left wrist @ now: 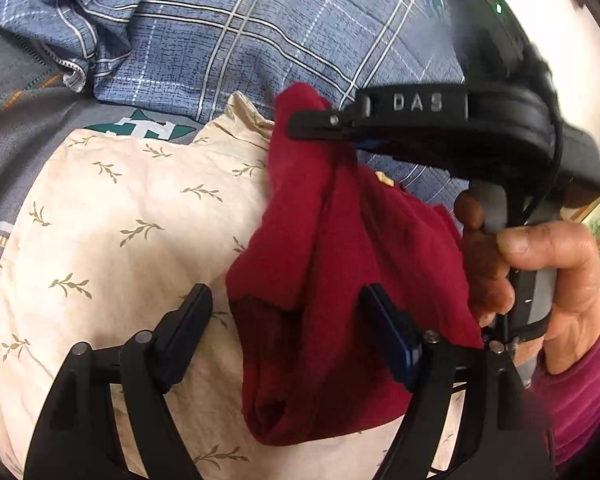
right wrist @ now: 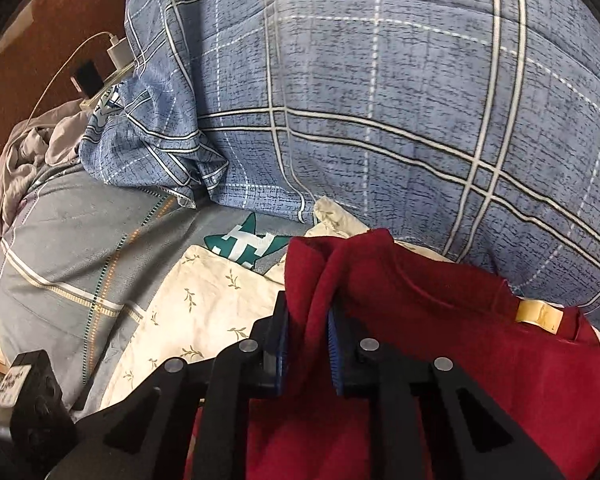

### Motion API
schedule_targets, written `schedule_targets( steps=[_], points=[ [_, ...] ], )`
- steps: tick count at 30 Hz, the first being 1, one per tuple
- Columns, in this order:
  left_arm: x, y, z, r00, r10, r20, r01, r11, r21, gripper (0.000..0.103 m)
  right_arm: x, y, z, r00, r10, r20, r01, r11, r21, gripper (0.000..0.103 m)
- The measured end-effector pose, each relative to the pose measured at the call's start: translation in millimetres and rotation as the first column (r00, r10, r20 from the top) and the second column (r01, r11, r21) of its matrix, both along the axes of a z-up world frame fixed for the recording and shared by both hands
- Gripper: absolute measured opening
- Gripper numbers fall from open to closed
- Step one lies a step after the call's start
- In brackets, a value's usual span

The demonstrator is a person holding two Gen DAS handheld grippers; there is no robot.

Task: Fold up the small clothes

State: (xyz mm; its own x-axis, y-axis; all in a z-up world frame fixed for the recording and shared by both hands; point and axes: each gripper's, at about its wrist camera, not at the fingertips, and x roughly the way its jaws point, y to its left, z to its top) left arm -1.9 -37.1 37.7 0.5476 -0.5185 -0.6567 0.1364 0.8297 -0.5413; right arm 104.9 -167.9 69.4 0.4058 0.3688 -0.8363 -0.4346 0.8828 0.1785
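In the left wrist view, the left claw (left wrist: 284,320) is wide open. Its right finger (left wrist: 392,332) pokes into the hanging red garment (left wrist: 340,272), but the other finger sits apart over the cream pillow (left wrist: 100,220), so nothing is pinched. The red garment dangles above the pillow, bunched at the top where the right claw (left wrist: 320,122) grips it. It is likely held up this way so the cloth can hang straight and the left claw can find an edge to grab. The person's right hand (left wrist: 540,280) wraps the handle, and a dark pink sleeve (left wrist: 580,380) shows at the wrist. The garment looks soft and a bit fuzzy, with droopy folds. The pillow is puffy and smooth, with little green leaf sprigs printed on it. Behind it lies a blue checked quilt (left wrist: 240,40), thick and crumpled. In the right wrist view, the right claw (right wrist: 306,340) is closed on a fold of the red garment (right wrist: 440,320), with the blue pads (right wrist: 282,344) squeezing the cloth between them. A small yellowish tag (right wrist: 538,314) sits at the neck, so the garment seems to be a little top. The grey bed sheet (right wrist: 60,240) lies flat beside the pillow (right wrist: 204,300), and a white charger (right wrist: 118,50) with a thin cable rests far off by the quilt (right wrist: 380,100).
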Motion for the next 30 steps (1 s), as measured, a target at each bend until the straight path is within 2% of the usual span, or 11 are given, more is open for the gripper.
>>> schedule_targets(
  steps=[3,9,10,14,16,24,28,30],
  points=[
    [2,0,-1,1.000,-0.009,-0.012,0.009,1.000,-0.011,0.055,6,8,-9,1.000,0.010,-0.023,-0.010,1.000,-0.027,0.017],
    [2,0,-4,1.000,-0.009,-0.017,0.009,1.000,-0.001,0.055,15,32,-26,0.998,0.033,-0.057,-0.039,0.993,-0.114,0.028],
    [2,1,-6,1.000,-0.008,-0.016,0.008,1.000,0.003,0.055,16,35,-29,0.998,0.036,-0.060,-0.043,0.991,-0.123,0.034],
    [3,-2,-7,1.000,-0.004,-0.012,0.004,1.000,0.017,0.055,16,44,-39,0.996,0.060,-0.059,-0.069,0.984,-0.164,0.044],
    [0,-2,-7,1.000,-0.003,-0.011,0.003,1.000,0.018,0.056,14,46,-42,0.996,0.066,-0.051,-0.074,0.982,-0.174,0.045],
    [-1,-3,-9,1.000,0.000,-0.011,0.001,1.000,0.017,0.056,16,38,-47,0.996,0.069,-0.056,-0.076,0.989,-0.130,0.046],
    [-1,-2,-10,1.000,-0.001,-0.011,0.001,1.000,0.021,0.057,16,29,-47,0.994,0.085,-0.072,-0.091,0.992,-0.087,0.056],
    [-1,-3,-9,1.000,-0.001,-0.007,0.001,1.000,0.028,0.057,18,27,-47,0.994,0.079,-0.081,-0.086,0.992,-0.089,0.056]
  ],
)
